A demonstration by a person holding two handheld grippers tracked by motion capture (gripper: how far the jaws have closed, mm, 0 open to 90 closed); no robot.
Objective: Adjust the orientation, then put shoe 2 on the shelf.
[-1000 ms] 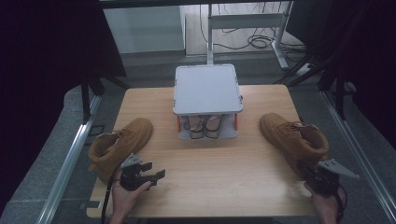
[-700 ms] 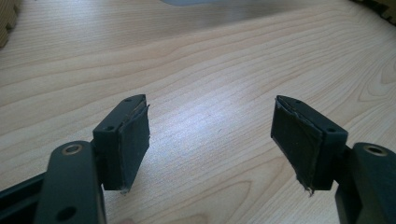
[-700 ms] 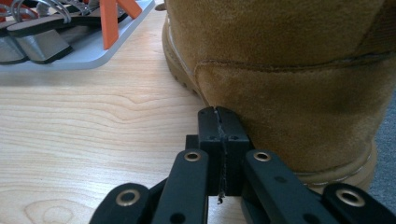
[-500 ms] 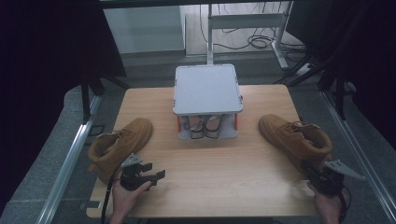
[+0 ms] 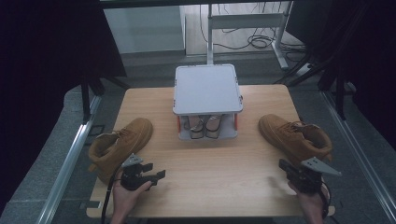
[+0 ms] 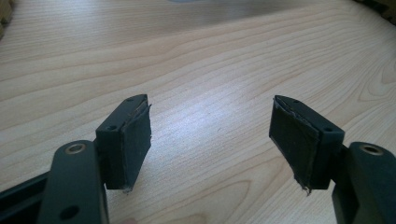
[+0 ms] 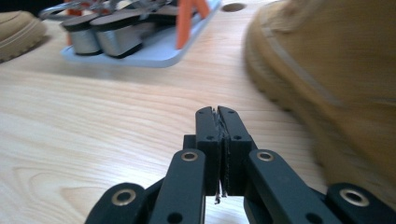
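A tan boot lies at the table's left, another tan boot at its right. My left gripper rests low at the front left, just right of the left boot's heel, pointing right. Its jaws stand open over bare wood with nothing between them. My right gripper sits at the front right, just in front of the right boot, and is shut with its pads pressed together on nothing. That boot looms close on the right of the right gripper view.
A grey two-level rack stands at the middle back of the wooden table, with a pair of dark shoes on its lower shelf. Orange posts hold its top. Metal rails run along both table sides.
My right gripper has slid left along the front of the table, away from the right edge. The left gripper and both boots have stayed put.
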